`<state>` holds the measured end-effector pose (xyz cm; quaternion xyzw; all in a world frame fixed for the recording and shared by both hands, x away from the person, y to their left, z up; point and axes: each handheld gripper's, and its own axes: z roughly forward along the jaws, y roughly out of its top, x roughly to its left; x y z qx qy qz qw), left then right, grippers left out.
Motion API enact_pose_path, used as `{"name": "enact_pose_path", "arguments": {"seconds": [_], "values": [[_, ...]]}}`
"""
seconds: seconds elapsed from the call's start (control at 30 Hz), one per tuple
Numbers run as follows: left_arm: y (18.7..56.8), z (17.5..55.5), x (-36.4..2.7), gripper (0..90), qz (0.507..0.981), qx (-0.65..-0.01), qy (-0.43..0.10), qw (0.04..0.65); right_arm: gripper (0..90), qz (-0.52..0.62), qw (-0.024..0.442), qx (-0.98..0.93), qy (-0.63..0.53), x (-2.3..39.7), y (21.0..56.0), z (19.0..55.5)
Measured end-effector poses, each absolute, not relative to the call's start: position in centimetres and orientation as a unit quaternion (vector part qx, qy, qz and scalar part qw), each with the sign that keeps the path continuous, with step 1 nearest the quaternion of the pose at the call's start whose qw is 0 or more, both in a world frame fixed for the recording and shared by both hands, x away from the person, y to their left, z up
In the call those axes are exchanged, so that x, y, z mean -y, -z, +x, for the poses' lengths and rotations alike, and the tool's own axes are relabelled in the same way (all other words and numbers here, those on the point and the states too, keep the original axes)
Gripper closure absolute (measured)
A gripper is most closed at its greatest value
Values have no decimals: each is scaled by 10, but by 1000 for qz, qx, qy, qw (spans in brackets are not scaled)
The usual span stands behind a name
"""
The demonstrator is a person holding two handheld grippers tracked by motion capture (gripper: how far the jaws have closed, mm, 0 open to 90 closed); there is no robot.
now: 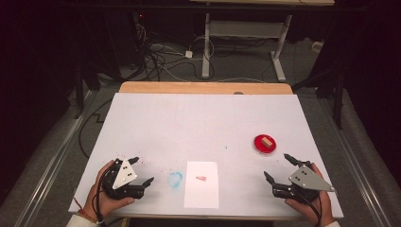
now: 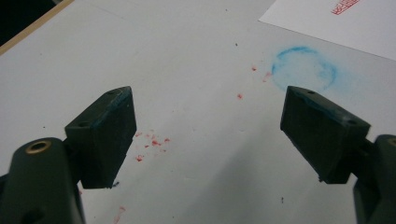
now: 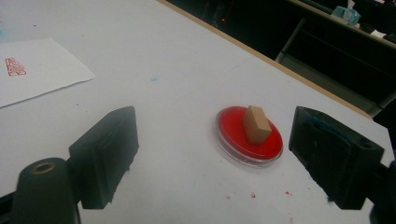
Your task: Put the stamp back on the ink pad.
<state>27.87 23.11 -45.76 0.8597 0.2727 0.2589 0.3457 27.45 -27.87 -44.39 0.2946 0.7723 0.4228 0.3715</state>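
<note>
Though near, wooden stamp [image 3: 256, 124] on red ink pad [image 3: 233, 135] just beyond spread right hand-held gripper [image 3: 212, 158].

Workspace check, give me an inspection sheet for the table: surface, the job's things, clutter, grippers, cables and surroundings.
Surface: white table top with a wooden far edge; red ink specks and a blue ring smear near the left gripper.
Job's things: wooden stamp block standing in the red ink dish; white paper sheet at the near edge, bearing a red stamp mark.
Clutter: nothing seen.
Grippers: left gripper open, empty, over the table; right gripper open, empty, jaws pointing towards the dish, apart from it.
Cables: a cable trails from each gripper; a tangle of cables on the floor beyond the table.
Surroundings: dark room, legs of another desk behind.
</note>
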Motion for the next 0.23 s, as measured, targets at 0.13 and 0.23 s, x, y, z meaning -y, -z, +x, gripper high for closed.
{"name": "enact_pose_path", "arguments": {"seconds": [0.13, 0.23], "values": [[457, 279, -231, 179, 859, -274, -260, 347, 162, 294, 371, -772, -424, 278, 444, 275], [457, 280, -231, 179, 856, -276, -260, 351, 163, 296, 373, -769, -425, 278, 443, 275]]}}
